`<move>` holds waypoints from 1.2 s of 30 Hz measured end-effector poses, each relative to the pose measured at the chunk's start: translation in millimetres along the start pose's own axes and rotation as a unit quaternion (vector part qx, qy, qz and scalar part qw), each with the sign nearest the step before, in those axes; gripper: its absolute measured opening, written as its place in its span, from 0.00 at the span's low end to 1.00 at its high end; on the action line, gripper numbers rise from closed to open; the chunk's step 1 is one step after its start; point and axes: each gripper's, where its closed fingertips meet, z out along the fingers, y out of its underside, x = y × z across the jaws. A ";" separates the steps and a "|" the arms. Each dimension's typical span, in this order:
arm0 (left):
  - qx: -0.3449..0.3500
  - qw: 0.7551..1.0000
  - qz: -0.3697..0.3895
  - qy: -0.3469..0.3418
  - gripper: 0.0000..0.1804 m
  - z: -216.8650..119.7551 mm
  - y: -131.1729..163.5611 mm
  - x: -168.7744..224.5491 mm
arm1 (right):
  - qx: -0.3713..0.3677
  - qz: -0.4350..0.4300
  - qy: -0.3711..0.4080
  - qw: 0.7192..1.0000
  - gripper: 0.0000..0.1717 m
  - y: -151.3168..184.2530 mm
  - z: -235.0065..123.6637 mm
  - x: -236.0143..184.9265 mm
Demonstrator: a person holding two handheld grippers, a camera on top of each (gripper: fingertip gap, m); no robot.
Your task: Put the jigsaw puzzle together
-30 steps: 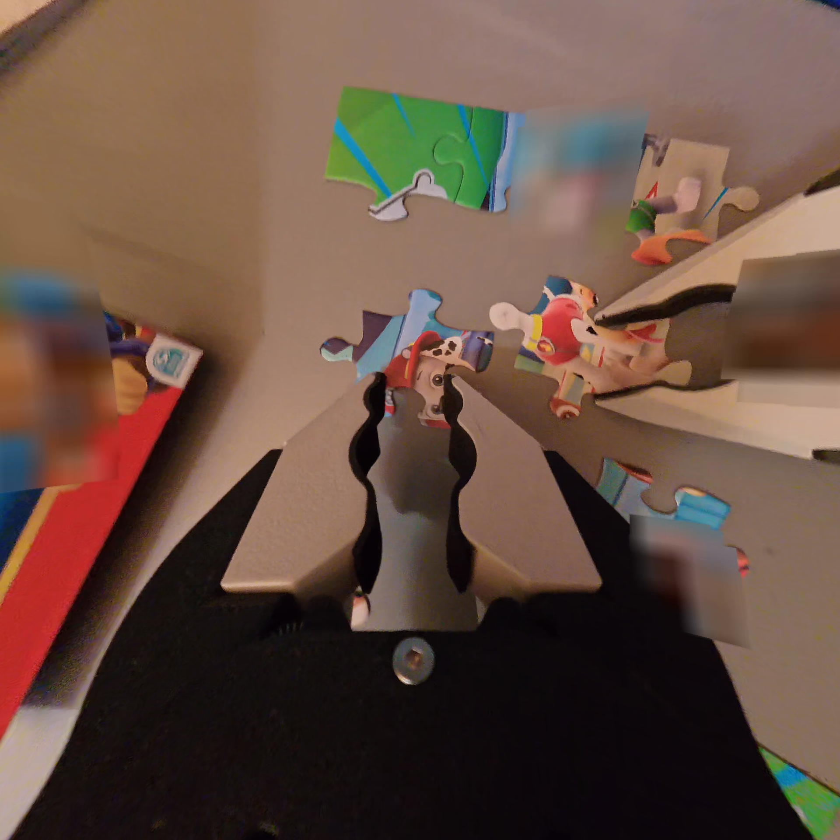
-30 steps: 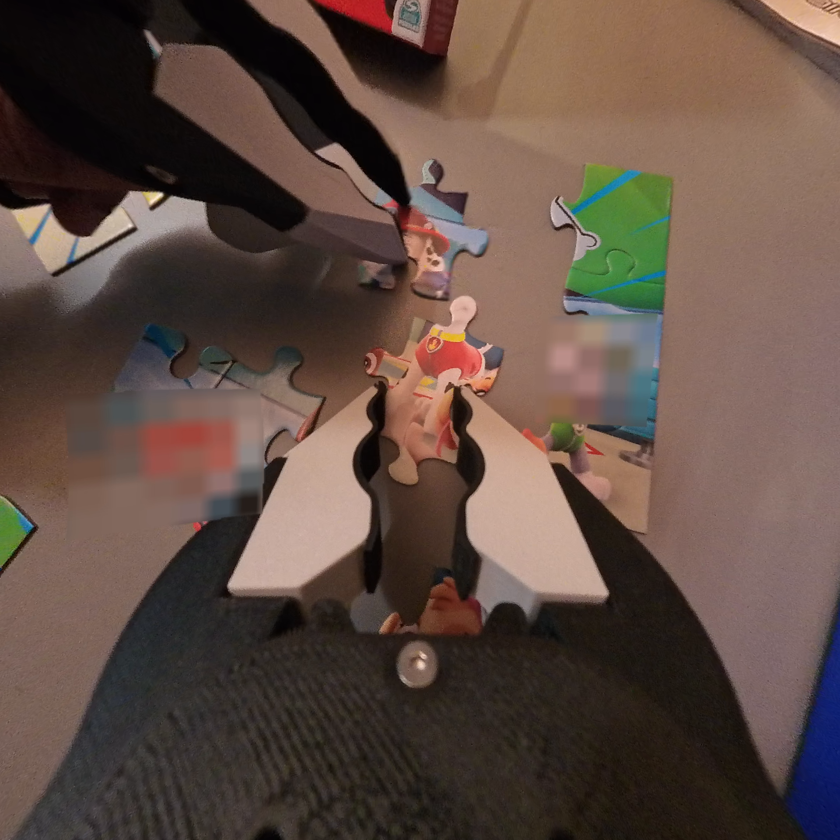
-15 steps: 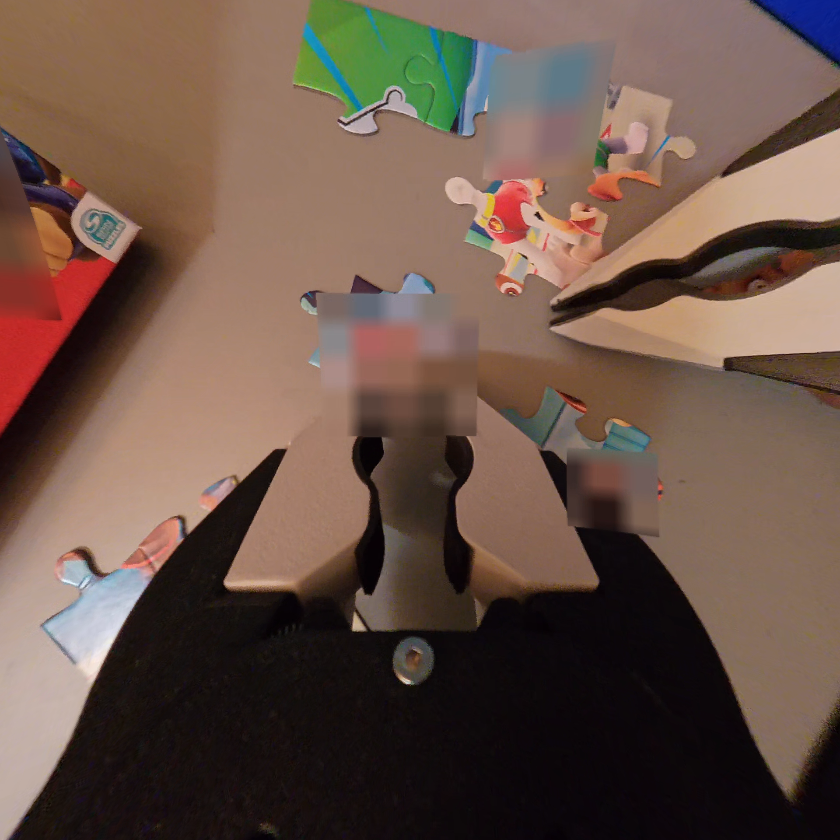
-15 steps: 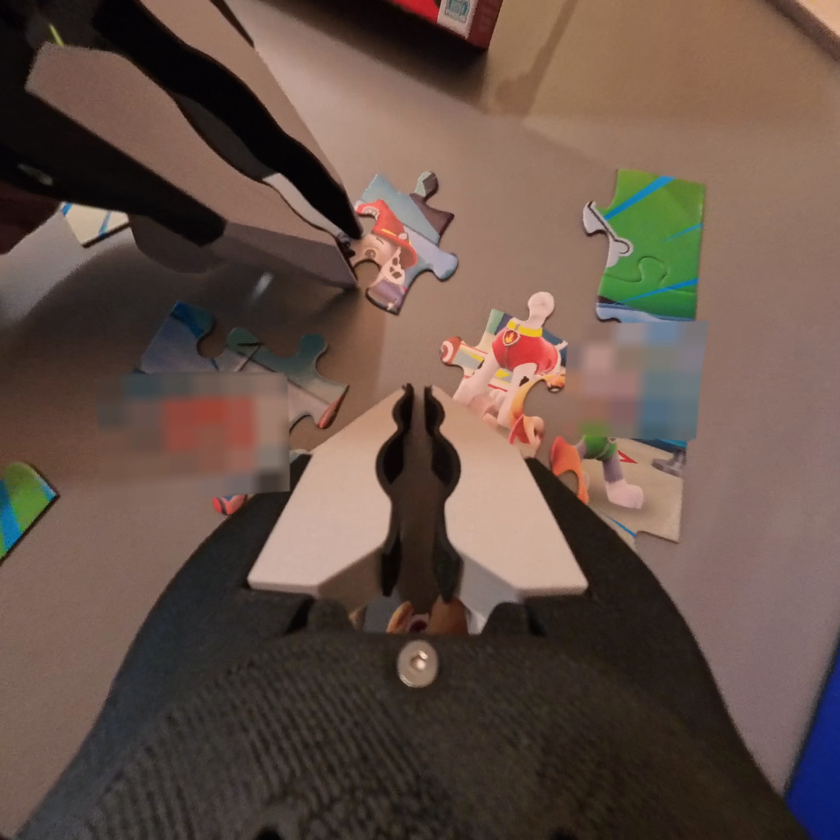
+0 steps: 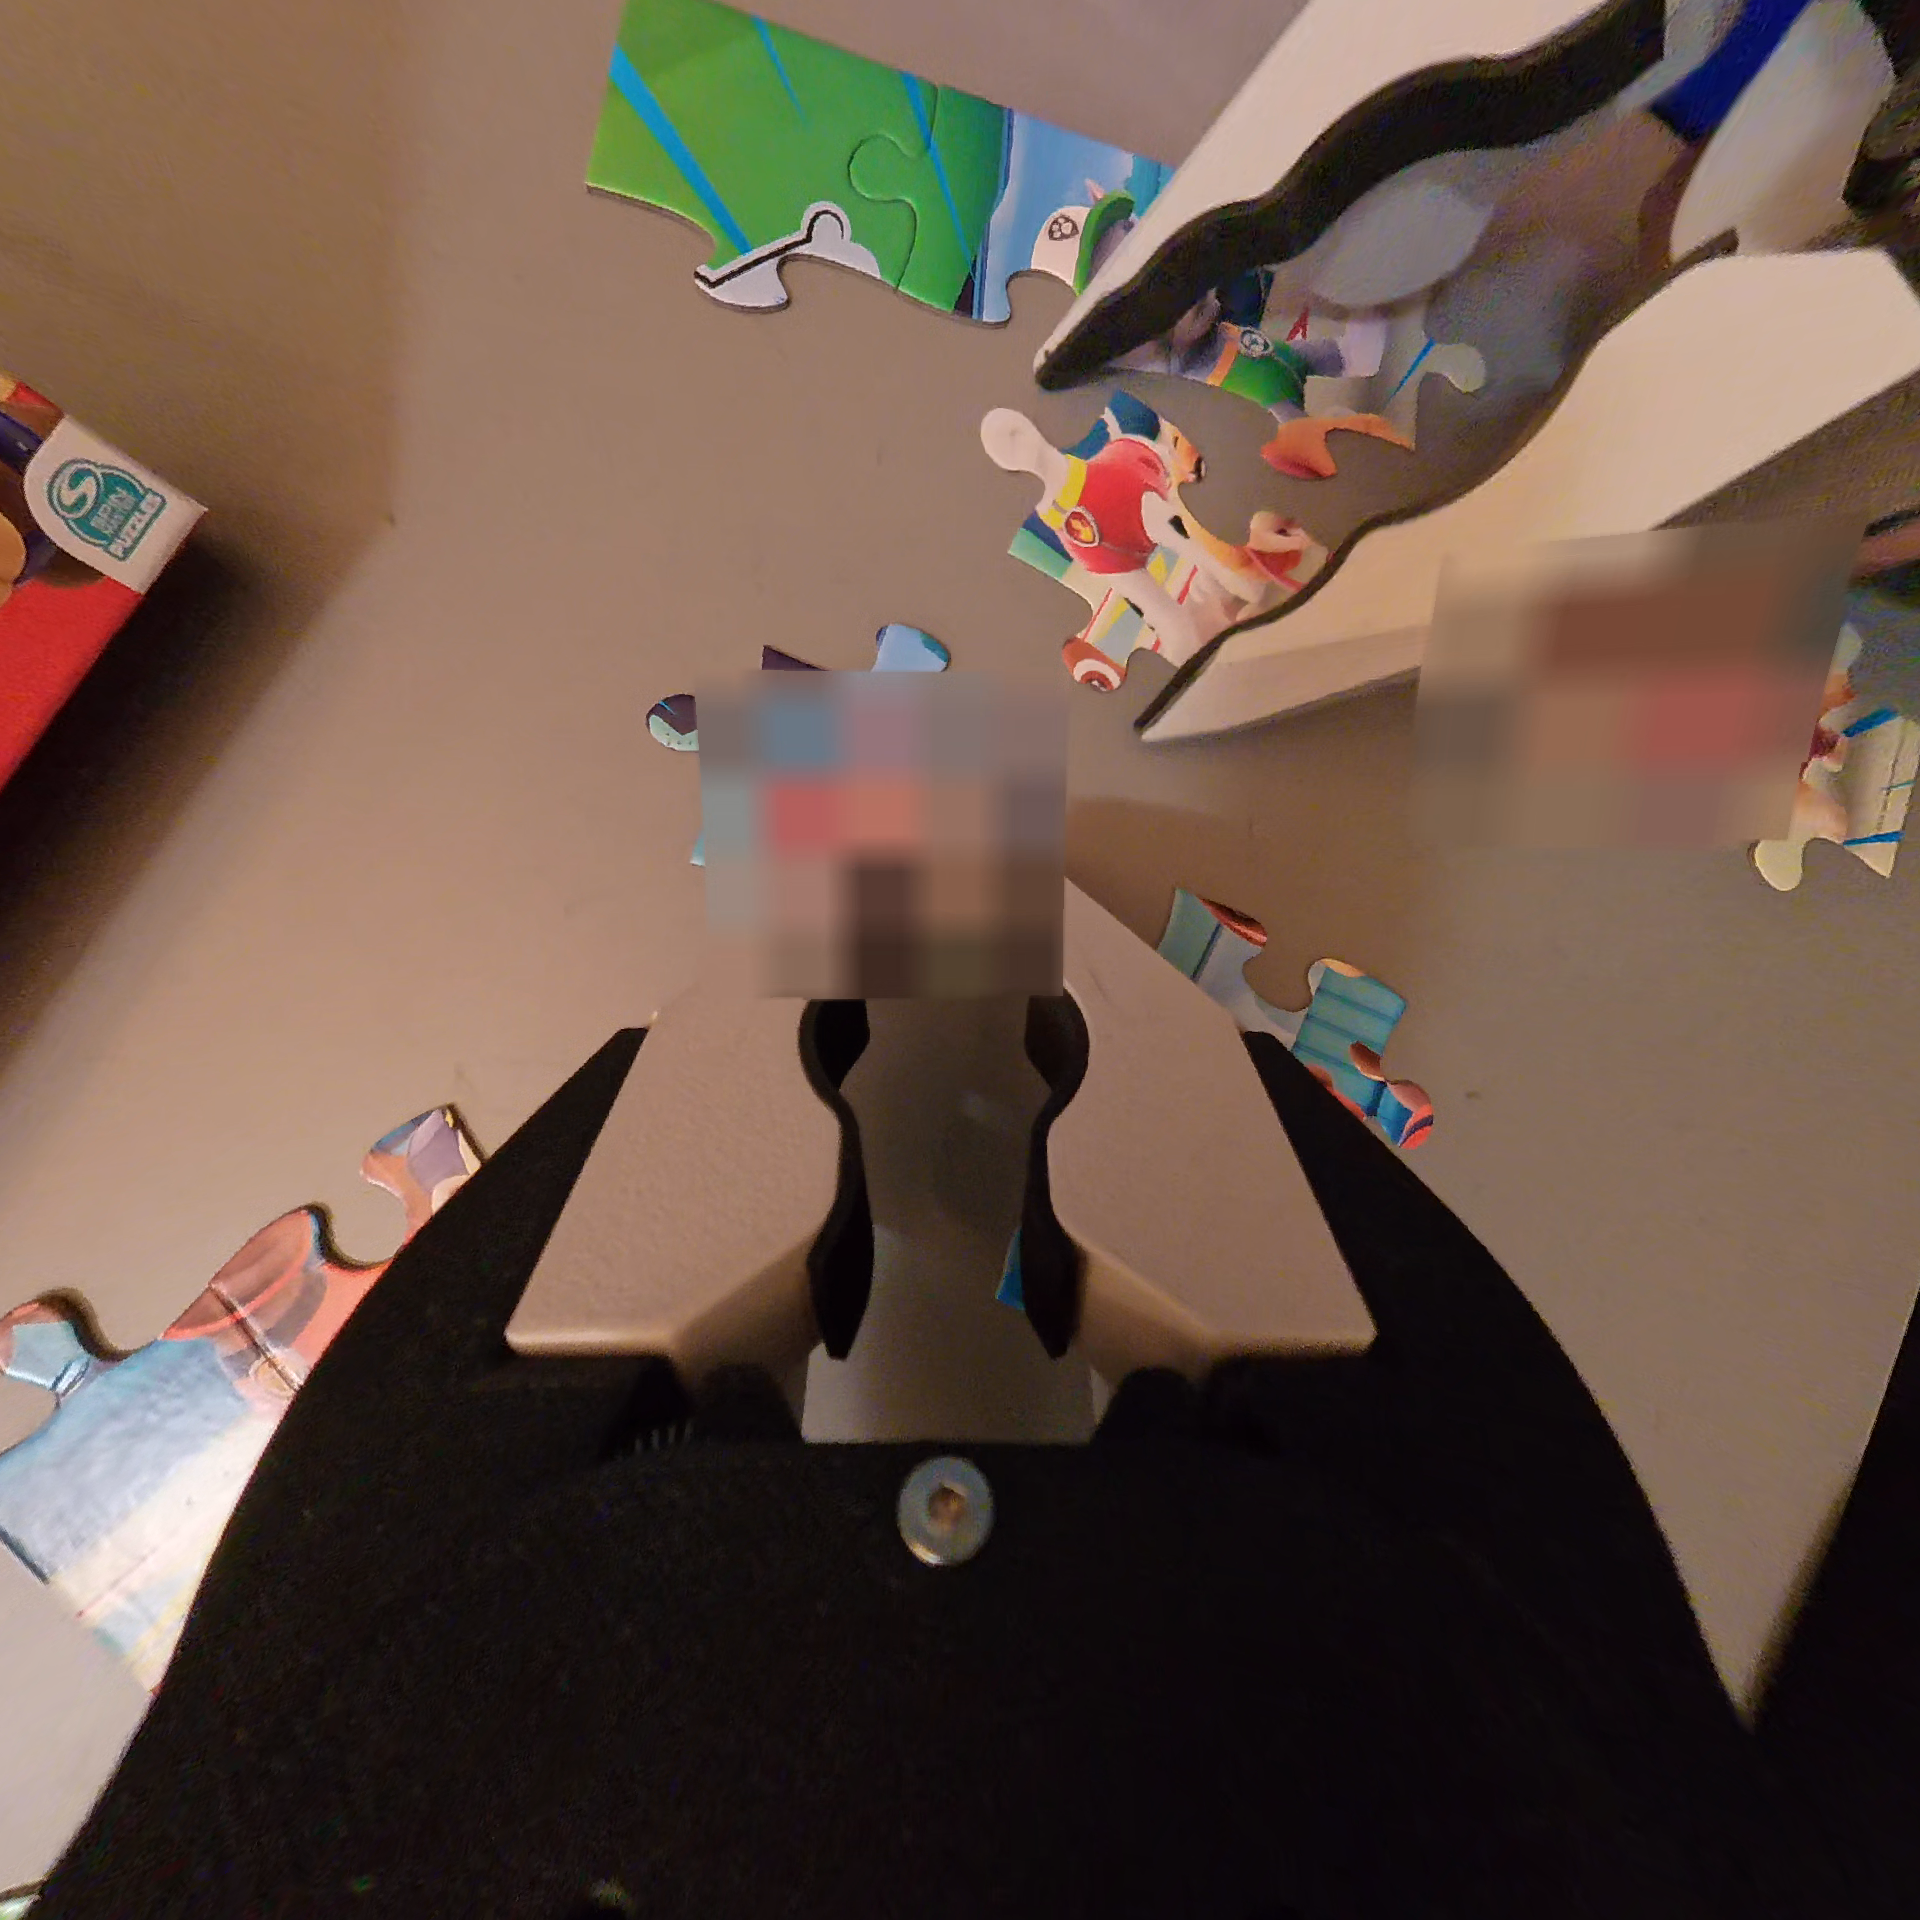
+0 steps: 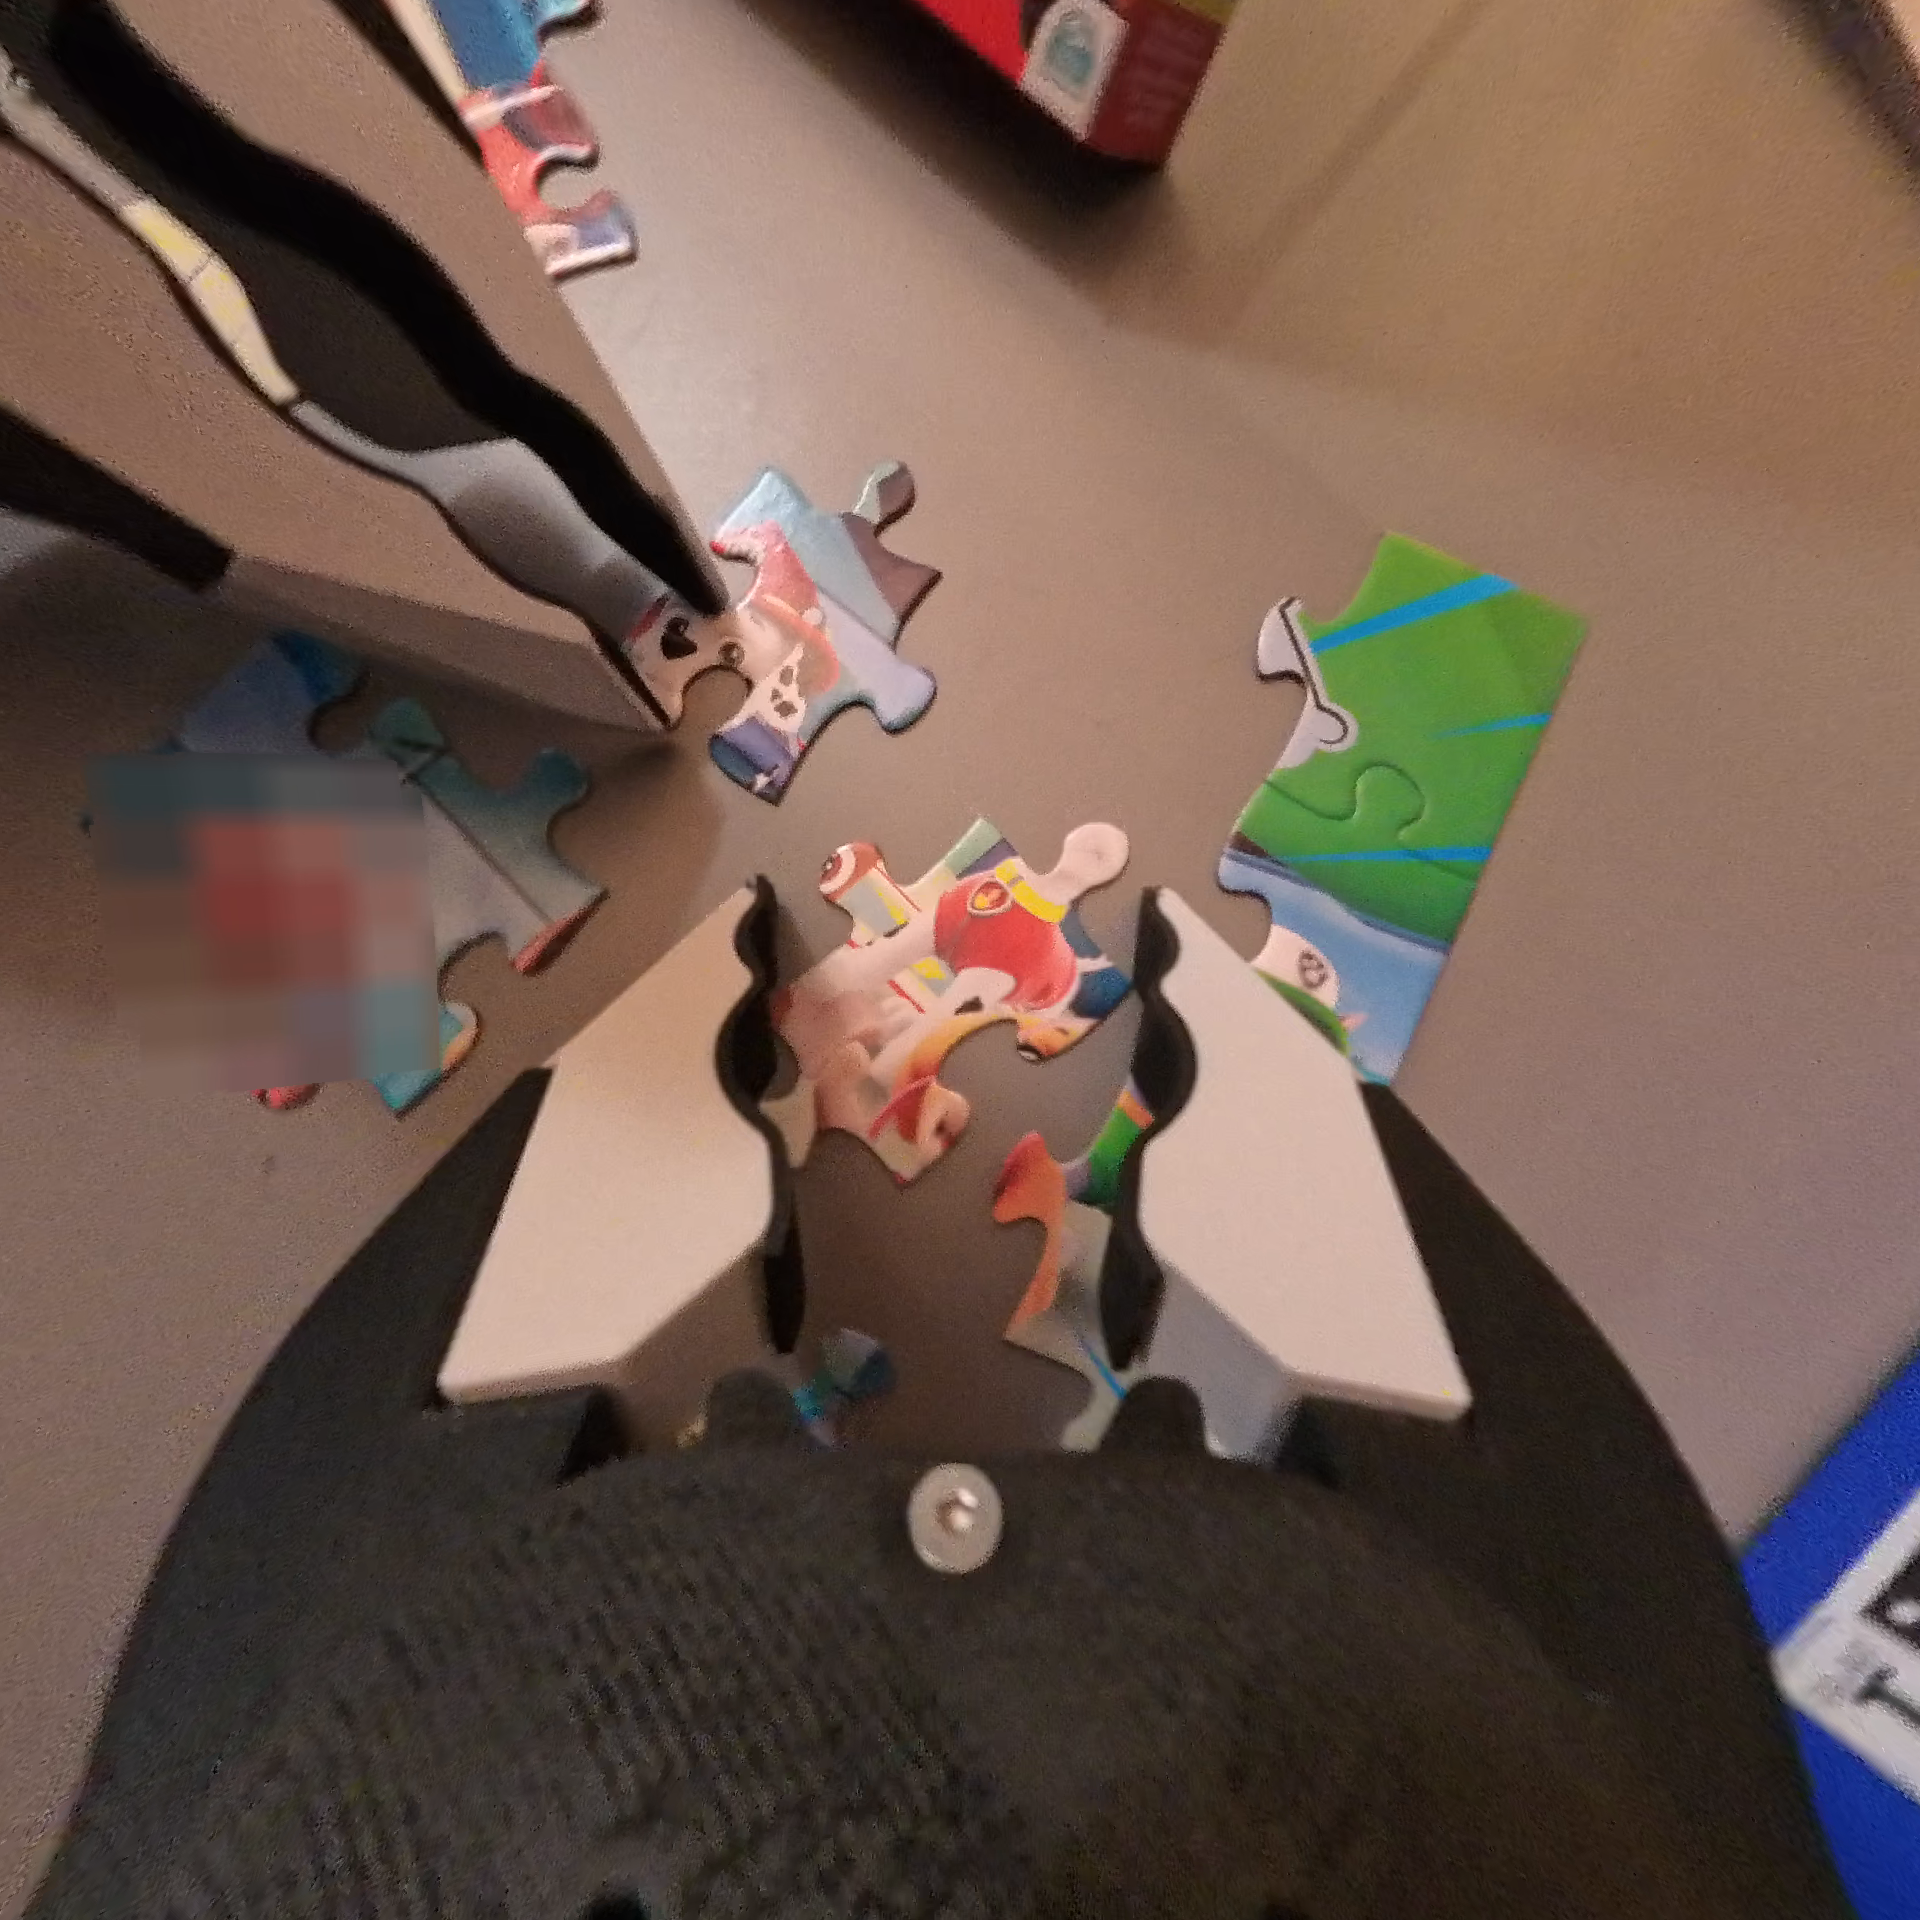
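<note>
My left gripper (image 6: 686, 660) shows best in the right wrist view. Its fingertips are closed on the near corner of a puzzle piece with a spotted pup (image 6: 831, 623), which lies on the grey table (image 6: 1247, 364). In the left wrist view a blur patch hides those fingertips, and only the piece's blue tab (image 5: 904, 649) shows. My right gripper (image 6: 956, 899) is wide open and hovers over a puzzle piece with a red-vested pup (image 6: 966, 966). That piece lies flat between the fingers, untouched. The right gripper also shows in the left wrist view (image 5: 1101, 545), over the same piece (image 5: 1132, 540).
Two joined green pieces (image 6: 1403, 769) lie to the right, with an orange-footed piece (image 6: 1039, 1195) under my right finger. Blue pieces (image 6: 499, 831) lie to the left. A red puzzle box (image 6: 1081, 62) stands at the back. A blue object with a white label (image 6: 1849, 1558) is at the right edge.
My right gripper's pads came together on air beside the red-vested piece, then opened wide over it. The left gripper stayed at the spotted-pup piece.
</note>
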 end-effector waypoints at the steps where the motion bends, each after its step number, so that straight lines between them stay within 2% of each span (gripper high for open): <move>1: 0.001 1.000 0.000 0.000 0.14 0.1 0.1 0.0 | -0.010 -0.021 -0.007 1.000 0.37 1.6 -0.7 1.7; 3: 0.001 1.000 -0.001 0.000 0.14 0.1 -0.1 0.0 | -0.027 -0.044 -0.028 0.998 0.32 2.5 -2.0 0.6; 4: 0.001 1.000 -0.002 0.002 0.14 0.1 -0.2 0.0 | -0.035 -0.051 -0.033 0.997 0.24 2.9 -2.5 -0.8; 10: 0.006 1.000 -0.009 0.008 0.13 0.4 -1.1 -0.1 | -0.054 -0.052 -0.030 0.997 0.23 2.9 -2.2 -1.5; 31: 0.006 1.000 -0.007 0.010 0.14 7.1 -9.4 3.2 | -0.041 -0.054 -0.028 0.997 0.23 -0.7 -0.6 -8.1; 33: 0.007 1.000 -0.008 0.011 0.14 7.3 -9.8 3.3 | -0.027 -0.055 -0.032 0.998 0.10 -4.2 -3.6 -9.5; 36: 0.008 1.000 -0.009 0.012 0.14 7.3 -9.9 3.4 | -0.034 -0.047 -0.034 0.998 0.16 -3.6 -5.4 -8.7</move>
